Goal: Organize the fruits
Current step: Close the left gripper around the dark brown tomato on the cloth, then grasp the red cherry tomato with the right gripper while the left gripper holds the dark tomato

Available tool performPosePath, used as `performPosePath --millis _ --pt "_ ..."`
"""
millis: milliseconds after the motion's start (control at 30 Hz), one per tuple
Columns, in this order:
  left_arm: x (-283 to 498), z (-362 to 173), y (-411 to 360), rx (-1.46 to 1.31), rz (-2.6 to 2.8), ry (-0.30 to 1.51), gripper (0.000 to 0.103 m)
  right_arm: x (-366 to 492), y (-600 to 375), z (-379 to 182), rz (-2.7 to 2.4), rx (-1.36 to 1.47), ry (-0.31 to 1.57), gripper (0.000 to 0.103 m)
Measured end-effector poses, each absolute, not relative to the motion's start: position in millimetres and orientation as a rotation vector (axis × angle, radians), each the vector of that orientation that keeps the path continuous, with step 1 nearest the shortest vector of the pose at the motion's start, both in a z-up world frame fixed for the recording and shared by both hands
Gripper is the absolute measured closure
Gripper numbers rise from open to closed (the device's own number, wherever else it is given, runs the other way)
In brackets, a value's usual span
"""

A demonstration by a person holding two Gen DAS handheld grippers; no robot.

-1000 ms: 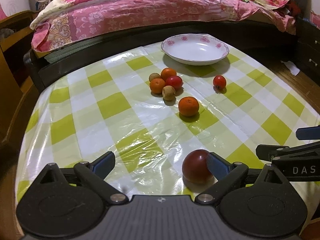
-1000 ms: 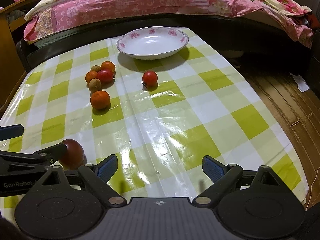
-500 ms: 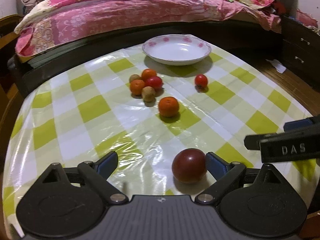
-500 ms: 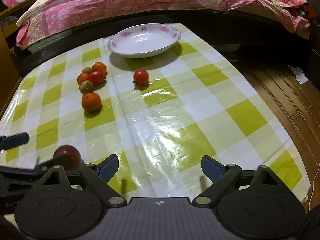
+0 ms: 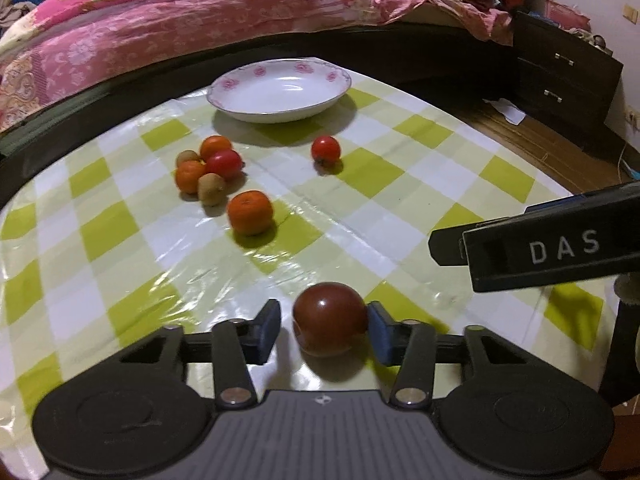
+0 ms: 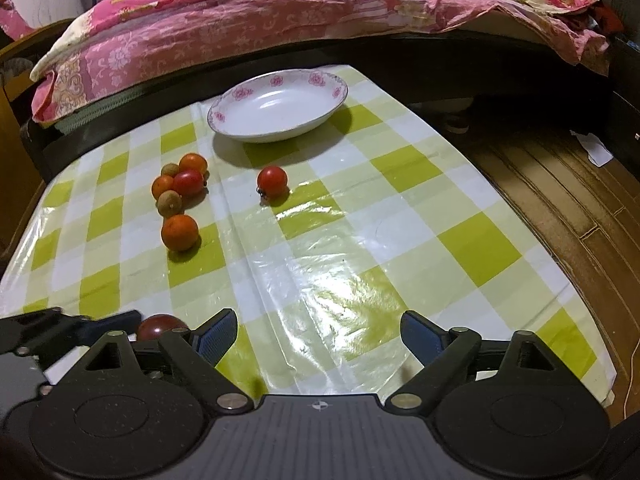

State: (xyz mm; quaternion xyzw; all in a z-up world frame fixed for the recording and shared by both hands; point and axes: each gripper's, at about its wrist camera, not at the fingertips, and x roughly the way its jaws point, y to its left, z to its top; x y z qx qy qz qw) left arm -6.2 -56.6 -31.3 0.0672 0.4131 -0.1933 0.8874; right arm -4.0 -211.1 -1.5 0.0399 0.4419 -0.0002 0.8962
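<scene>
The left gripper [image 5: 323,330] sits low over the counter [image 5: 392,184] with a dark red fruit [image 5: 330,318] between its fingers: the right pad touches the fruit's side, while the left pad stands just off it with a sliver of gap, so the jaws are partly closed and not yet clamped. The right gripper [image 6: 318,336] hangs wide open over bare cloth, holding nothing. The step in hand looks like closing on this fruit to carry it to the empty bowl [image 5: 280,90] at the far edge of the counter. To do it well, shift the gripper slightly so the fruit sits centred between the pads, then close slowly until both pads bear at its widest part; a one-sided push would likely roll it on the glossy cloth. It is round and smooth, so a firm but gentle squeeze should do. Lift straight up before moving forward, and pass above the orange [image 5: 250,213], the cluster [image 5: 208,172] of small fruits and the lone tomato [image 5: 325,149], which all lie between here and the bowl.
</scene>
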Motion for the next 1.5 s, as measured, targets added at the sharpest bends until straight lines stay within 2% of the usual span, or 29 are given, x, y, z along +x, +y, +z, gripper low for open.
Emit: performPosePath --millis 133,300,533,833,900,1133,1200,1367,1500 --pt "-5 -34 -64 0.16 -0.414 0.862 0.055 -4 -214 1 0.007 0.096 0.911 0.024" --pt "2 -30 -62 0.136 -0.406 0.879 0.056 -1 -218 4 0.034 0.134 0.919 0.034" --pt "23 -18 -36 0.112 -0.336 0.895 0.056 19 -218 15 0.043 0.13 0.89 0.034" --pt "62 -3 -22 0.141 -0.388 0.903 0.056 90 -213 10 0.104 0.005 0.88 0.037" --pt "72 0 -25 0.162 -0.409 0.897 0.056 104 -213 8 0.136 -0.015 0.871 0.044" --pt "104 1 -30 0.155 -0.448 0.892 0.056 136 -202 -4 0.191 -0.106 0.88 0.051" --pt "111 -1 -27 0.133 -0.444 0.896 0.056 142 -202 -10 0.199 -0.12 0.899 0.059" --pt "126 -6 -21 0.099 -0.425 0.913 0.056 147 -198 -14 0.259 -0.093 0.911 0.061" --pt "129 -6 -21 0.096 -0.425 0.91 0.056 149 -193 -18 0.303 -0.062 0.935 0.077"
